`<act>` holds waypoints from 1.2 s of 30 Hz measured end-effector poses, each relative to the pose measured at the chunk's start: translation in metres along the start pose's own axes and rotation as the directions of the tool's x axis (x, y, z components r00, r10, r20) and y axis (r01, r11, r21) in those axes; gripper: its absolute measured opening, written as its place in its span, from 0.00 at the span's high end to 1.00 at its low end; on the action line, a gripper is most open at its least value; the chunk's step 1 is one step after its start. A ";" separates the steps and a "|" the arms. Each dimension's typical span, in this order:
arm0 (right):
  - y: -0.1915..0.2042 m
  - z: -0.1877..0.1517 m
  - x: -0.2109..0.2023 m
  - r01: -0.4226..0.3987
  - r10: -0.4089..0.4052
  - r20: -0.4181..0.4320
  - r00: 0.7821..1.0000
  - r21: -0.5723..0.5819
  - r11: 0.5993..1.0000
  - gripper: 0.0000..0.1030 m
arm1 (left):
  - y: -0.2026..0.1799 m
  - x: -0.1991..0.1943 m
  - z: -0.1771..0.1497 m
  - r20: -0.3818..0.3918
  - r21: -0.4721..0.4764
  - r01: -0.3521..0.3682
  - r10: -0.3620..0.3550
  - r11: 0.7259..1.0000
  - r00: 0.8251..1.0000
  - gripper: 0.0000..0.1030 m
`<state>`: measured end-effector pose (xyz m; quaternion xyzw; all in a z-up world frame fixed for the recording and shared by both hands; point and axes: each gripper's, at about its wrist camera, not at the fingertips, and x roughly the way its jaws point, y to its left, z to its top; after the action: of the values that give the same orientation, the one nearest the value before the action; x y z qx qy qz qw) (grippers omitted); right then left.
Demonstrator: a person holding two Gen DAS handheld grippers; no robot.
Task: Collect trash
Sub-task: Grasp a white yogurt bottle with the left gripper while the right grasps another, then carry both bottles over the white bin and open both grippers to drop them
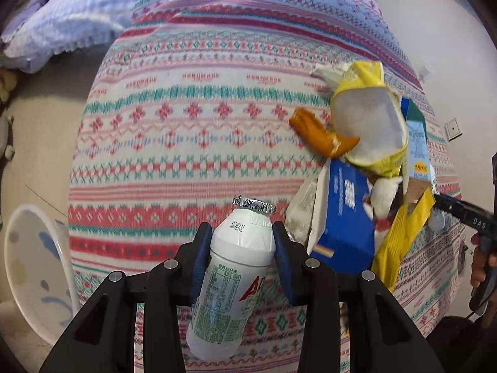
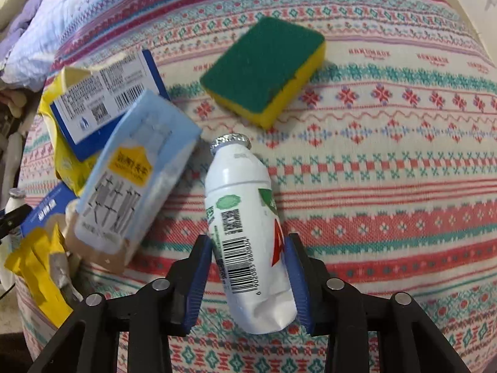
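Left gripper point(image 1: 242, 242): blue pads pinch a white drink bottle point(image 1: 231, 279) at its shoulder; foil cap points away from the tool.
Right gripper point(image 2: 251, 267): pads clamp a second white bottle point(image 2: 248, 242) around its barcoded body; base is dented, foil cap points ahead.
Surface: patterned bedspread point(image 1: 186, 124) lies under both tools.
Trash pile, left view: ahead and right of the tool; blue box point(image 1: 344, 217), yellow wrapper point(image 1: 369, 118), orange scrap point(image 1: 320, 133), all touching or overlapping.
Trash pile, right view: left of the tool; light-blue carton point(image 2: 130, 183) lies over a blue box point(image 2: 105, 99).
Sponge point(image 2: 264, 68): green-topped, yellow, ahead of the right tool, apart from the pile.
Basin point(image 1: 34, 273): white, left of the left tool, off the bed.
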<state>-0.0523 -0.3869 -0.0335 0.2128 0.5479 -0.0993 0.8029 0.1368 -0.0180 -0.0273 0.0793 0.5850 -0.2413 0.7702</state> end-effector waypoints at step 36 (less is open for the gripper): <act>0.079 -0.019 -0.059 -0.083 0.087 0.169 0.982 -0.032 0.996 0.66 | 0.059 -0.061 -0.082 0.116 -0.105 0.023 -0.011 0.994 0.993 0.62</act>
<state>-0.0599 -0.3123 0.0328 0.2169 0.4690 -0.0759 0.8528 0.0809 0.0836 -0.0042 0.0191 0.5523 -0.2206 0.8037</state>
